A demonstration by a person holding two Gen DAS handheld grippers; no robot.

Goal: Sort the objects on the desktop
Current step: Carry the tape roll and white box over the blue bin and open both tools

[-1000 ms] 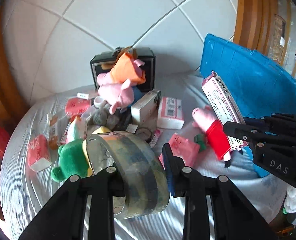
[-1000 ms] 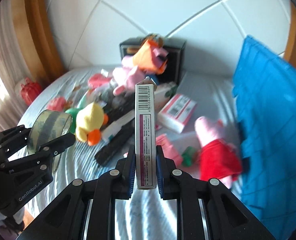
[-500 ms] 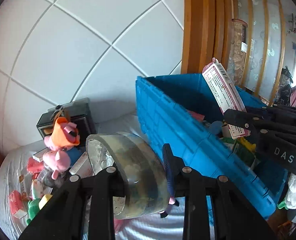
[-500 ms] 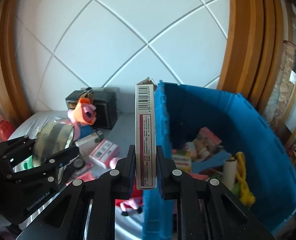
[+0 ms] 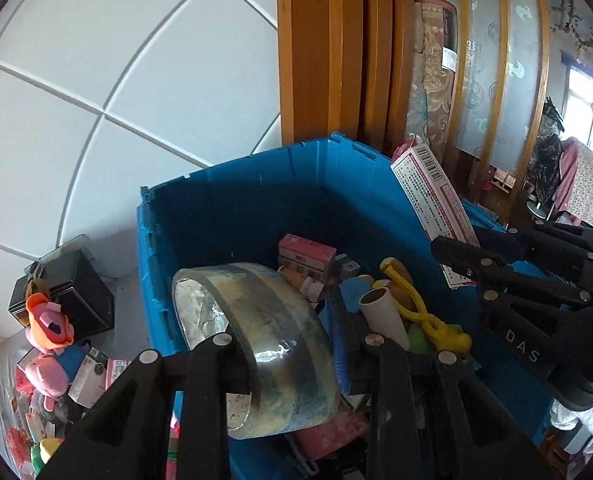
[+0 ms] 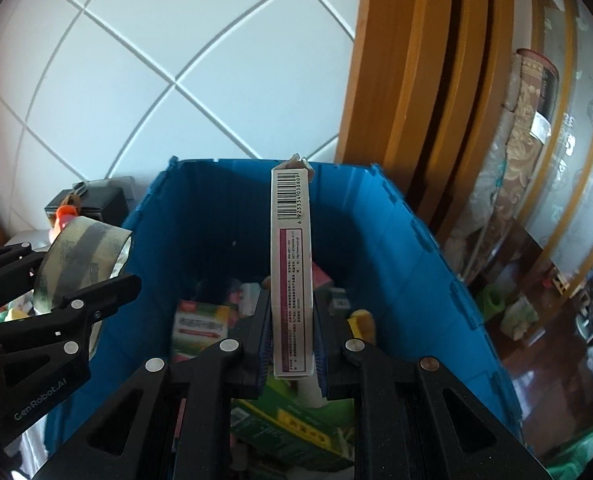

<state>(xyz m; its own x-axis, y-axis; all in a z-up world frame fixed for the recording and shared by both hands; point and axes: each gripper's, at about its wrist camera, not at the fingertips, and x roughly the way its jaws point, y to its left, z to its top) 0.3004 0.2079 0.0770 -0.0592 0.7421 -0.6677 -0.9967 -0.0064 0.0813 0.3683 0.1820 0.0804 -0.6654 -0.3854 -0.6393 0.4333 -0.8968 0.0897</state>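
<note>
Overhead, glossy tape roll (image 5: 256, 344) and flat carton (image 6: 291, 268) above ribbed blue crate (image 6: 380, 240).

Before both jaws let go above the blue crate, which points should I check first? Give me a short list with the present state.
1. Left gripper holds the tape roll: ok.
2. Right gripper holds the slim box: ok.
3. Slim box over the open blue crate: ok.
4. Tape roll over the crate interior, not its rim: cannot tell.
5. Free space in the crate among the items already inside: ok.
</note>
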